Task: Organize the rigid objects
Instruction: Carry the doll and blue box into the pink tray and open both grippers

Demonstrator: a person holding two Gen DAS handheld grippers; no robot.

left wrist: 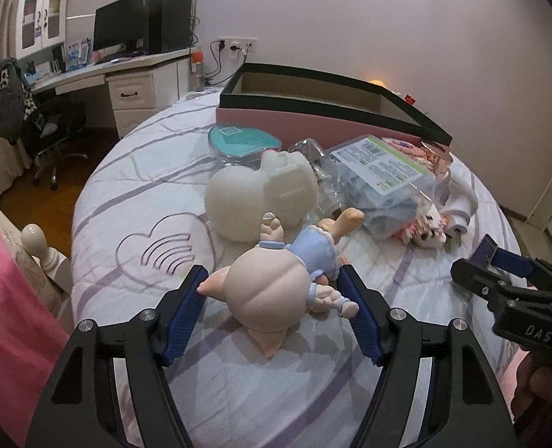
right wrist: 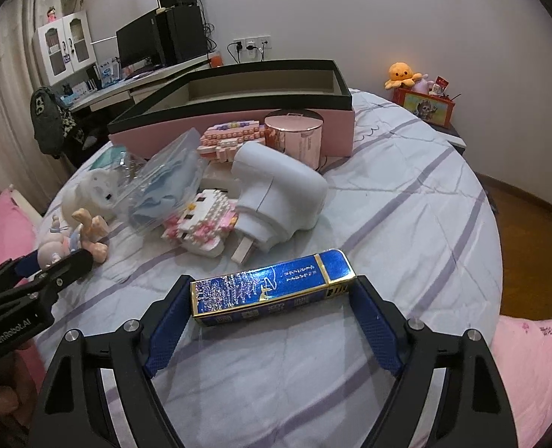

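Note:
A big-headed doll (left wrist: 276, 283) in a pale blue dress lies on the striped bed cover (left wrist: 138, 194). My left gripper (left wrist: 271, 272) is shut on it: one blue pad meets its ear, the other its dress. The right wrist view shows that gripper (right wrist: 52, 261) at the left edge with the doll (right wrist: 57, 252) in it. My right gripper (right wrist: 272, 283) is shut on a shiny blue and gold box (right wrist: 272, 287), a pad at each end. The left wrist view has this gripper (left wrist: 492, 257) at far right with the box (left wrist: 483, 252).
An open pink box with a black rim (left wrist: 313, 123) (right wrist: 145, 134) stands at the back of the bed. In front lie a white moulded piece (left wrist: 261, 194), a teal-lidded container (left wrist: 242, 142), a plastic bag (right wrist: 164, 183), a brick-built cat (right wrist: 201, 224), a white appliance (right wrist: 279, 194) and a rose tin (right wrist: 294, 134).

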